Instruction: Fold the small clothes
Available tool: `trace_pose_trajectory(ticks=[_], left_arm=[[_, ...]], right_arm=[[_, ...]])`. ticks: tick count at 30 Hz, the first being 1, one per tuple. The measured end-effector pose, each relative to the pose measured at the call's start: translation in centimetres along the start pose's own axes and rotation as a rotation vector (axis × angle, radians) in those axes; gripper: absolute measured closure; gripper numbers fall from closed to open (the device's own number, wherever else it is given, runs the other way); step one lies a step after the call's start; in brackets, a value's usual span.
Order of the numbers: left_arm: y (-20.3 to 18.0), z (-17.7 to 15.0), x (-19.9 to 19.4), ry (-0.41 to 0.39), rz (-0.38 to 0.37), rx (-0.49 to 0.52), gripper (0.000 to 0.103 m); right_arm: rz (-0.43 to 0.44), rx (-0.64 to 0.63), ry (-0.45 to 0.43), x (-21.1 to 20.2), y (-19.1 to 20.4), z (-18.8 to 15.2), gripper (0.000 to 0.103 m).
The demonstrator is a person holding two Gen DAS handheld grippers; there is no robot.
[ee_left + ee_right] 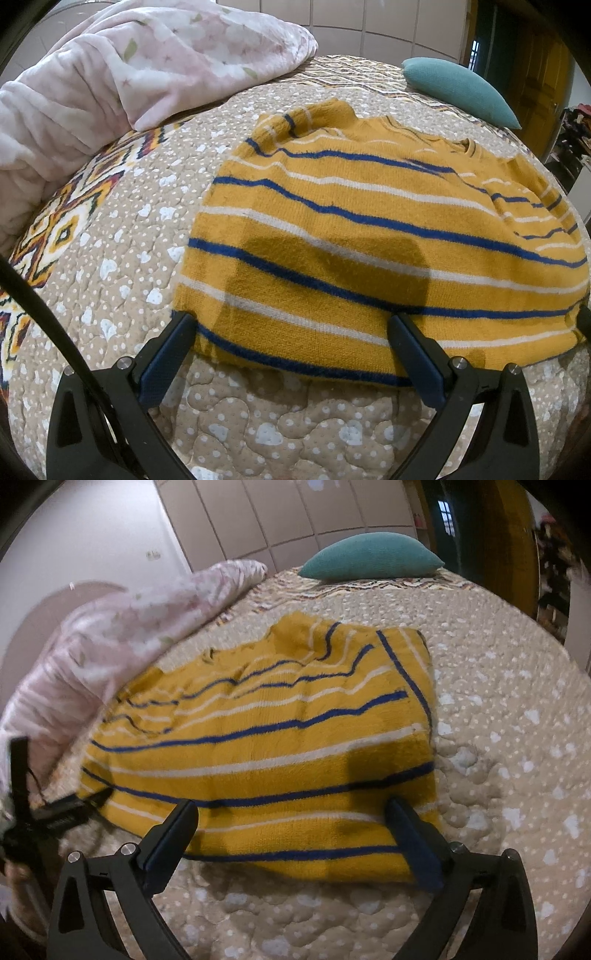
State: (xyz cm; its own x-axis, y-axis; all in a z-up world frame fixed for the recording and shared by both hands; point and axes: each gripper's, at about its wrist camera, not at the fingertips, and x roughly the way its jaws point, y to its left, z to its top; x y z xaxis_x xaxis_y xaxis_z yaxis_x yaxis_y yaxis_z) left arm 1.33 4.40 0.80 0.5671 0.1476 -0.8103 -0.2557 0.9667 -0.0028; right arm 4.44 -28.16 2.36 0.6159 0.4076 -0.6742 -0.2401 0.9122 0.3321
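A small yellow sweater (369, 236) with blue and white stripes lies flat on the quilted bed, its sleeves folded in. My left gripper (291, 325) is open, its jaws spread wide over the sweater's near left hem, holding nothing. In the right wrist view the sweater (266, 738) lies the same way, and my right gripper (291, 808) is open with its jaws spread over the near right hem. The left gripper (74, 808) shows at the sweater's left corner. The right gripper's tip (585, 321) peeks in at the right edge of the left wrist view.
The beige quilt (122, 258) with white hearts covers the bed. A pink floral blanket (129, 74) is heaped at the far left. A teal cushion (458, 88) lies at the far end, also in the right wrist view (369, 557). A dark doorway stands at the far right.
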Motion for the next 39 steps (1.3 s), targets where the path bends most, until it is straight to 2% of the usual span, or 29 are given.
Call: trace_pose_trajectory(ticks=[8,11,16,18,20,26,30,34,39], left_arm=[[-0.5,0.1,0.2,-0.002,0.035,0.013,0.000],[-0.3,0.0,0.0,-0.012,0.025,0.004,0.000],[0.0,0.0,-0.6,-0.018,0.009,-0.012,0.001],[0.5,0.2,-1.6,-0.019,-0.002,-0.029,0.013],[1.3,0.1,-2.6,-0.017,-0.040,-0.049,0.016],[5.2,1.7,-4.5,-0.034,-0.094,-0.097,0.017],[7.2,4.5,-2.9,0.014,-0.116,-0.098,0.017],[7.7,6.3,-0.3,0.044,-0.118,-0.068,0.023],[7.4,8.0,2.8,0.116,-0.197,-0.072,0.023]], right_arm=[[0.118,0.086,-0.055,-1.1,-1.7,-0.2,0.000],[0.137,0.098,-0.059,-1.1,-1.9,-0.2,0.000],[0.128,0.093,-0.055,-1.1,-1.7,-0.2,0.000],[0.123,0.090,-0.054,-1.1,-1.7,-0.2,0.000],[0.111,0.082,-0.050,-1.0,-1.6,-0.1,0.000],[0.093,0.066,-0.042,-0.8,-1.4,-0.1,0.000],[0.076,0.055,-0.039,-0.7,-1.1,-0.1,0.000],[0.061,0.044,-0.035,-0.6,-0.8,0.0,0.000],[0.051,0.038,-0.032,-0.5,-0.7,0.0,0.000]])
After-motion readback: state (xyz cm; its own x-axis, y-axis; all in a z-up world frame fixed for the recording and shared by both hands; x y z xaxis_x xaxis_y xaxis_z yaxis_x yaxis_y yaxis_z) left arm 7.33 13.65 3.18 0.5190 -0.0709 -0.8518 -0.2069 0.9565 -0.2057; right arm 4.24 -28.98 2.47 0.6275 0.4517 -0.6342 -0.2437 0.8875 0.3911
